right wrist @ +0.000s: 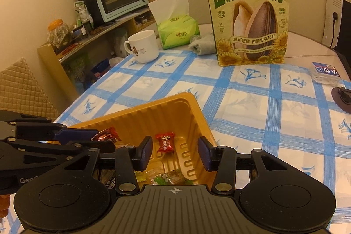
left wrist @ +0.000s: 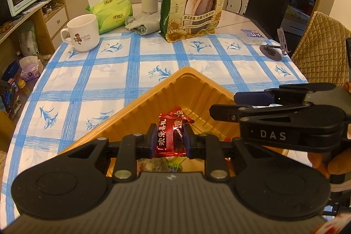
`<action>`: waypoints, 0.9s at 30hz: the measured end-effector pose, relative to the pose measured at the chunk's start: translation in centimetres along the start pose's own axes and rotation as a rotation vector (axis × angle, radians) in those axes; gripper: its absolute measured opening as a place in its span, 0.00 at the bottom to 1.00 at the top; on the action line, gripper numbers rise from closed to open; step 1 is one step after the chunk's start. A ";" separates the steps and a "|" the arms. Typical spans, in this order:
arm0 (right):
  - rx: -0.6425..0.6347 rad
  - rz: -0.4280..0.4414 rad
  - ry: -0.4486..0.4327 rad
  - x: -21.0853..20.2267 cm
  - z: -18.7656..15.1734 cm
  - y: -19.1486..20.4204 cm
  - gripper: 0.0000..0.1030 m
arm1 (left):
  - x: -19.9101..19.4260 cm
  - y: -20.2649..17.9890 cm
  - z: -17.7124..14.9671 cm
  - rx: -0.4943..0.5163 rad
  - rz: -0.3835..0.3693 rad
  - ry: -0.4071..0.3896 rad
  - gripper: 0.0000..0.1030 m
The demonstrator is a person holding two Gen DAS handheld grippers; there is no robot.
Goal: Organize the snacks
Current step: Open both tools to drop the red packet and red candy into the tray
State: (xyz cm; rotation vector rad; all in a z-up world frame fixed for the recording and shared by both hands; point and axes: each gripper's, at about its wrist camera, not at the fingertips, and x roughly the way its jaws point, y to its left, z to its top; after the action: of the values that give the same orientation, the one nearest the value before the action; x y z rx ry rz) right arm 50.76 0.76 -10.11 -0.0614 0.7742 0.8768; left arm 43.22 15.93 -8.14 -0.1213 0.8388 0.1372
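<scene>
Over the orange tray [right wrist: 175,106], the left gripper [left wrist: 167,138] pinches a red candy [left wrist: 170,135] awaiting placement, while the right gripper [right wrist: 174,150] hangs open, empty, above a dropped red sweet [right wrist: 165,142].

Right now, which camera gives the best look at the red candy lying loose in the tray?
The right wrist view: the red candy lies unobstructed on the tray floor. The left wrist view doesn't clearly show it; the left gripper and its held packet block it.

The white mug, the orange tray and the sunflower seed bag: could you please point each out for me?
white mug [left wrist: 84,33], left wrist view, on its front wall.
orange tray [right wrist: 153,111], right wrist view, on its far inner wall.
sunflower seed bag [right wrist: 250,14], right wrist view, on its printed front.
</scene>
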 end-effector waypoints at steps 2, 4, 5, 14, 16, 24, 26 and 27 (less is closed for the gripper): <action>0.001 0.002 -0.004 -0.2 0.0 -0.1 0.45 | 0.3 -0.2 0.2 0.005 0.002 0.003 0.22; 0.002 0.000 -0.005 -0.4 0.0 -0.3 0.45 | 0.6 -0.3 0.4 0.009 0.004 0.004 0.22; 0.004 -0.001 -0.004 -0.5 0.0 -0.3 0.45 | 0.7 -0.3 0.5 0.010 0.005 0.005 0.22; 0.014 -0.007 -0.007 -0.9 -0.2 -0.7 0.45 | 1.8 -0.3 0.9 0.007 0.024 0.013 0.22; 0.014 -0.006 -0.007 -0.9 -0.2 -0.8 0.45 | 1.8 -0.2 0.9 0.002 0.026 0.008 0.23; 0.015 0.001 -0.012 -1.4 -0.3 -0.7 0.45 | 0.8 0.2 0.6 -0.016 0.048 -0.004 0.39; 0.016 0.008 -0.011 -1.8 -0.4 -0.7 0.45 | 0.2 0.4 0.4 -0.028 0.049 -0.006 0.40; 0.017 0.011 -0.011 -2.0 -0.5 -0.6 0.45 | -0.2 0.4 0.2 -0.030 0.050 -0.009 0.42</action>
State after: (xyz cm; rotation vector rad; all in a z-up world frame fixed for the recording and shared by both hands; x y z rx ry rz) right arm 50.16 -1.16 -9.37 -0.0373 0.7720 0.8798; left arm 43.17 16.37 -7.86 -0.1277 0.8310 0.1976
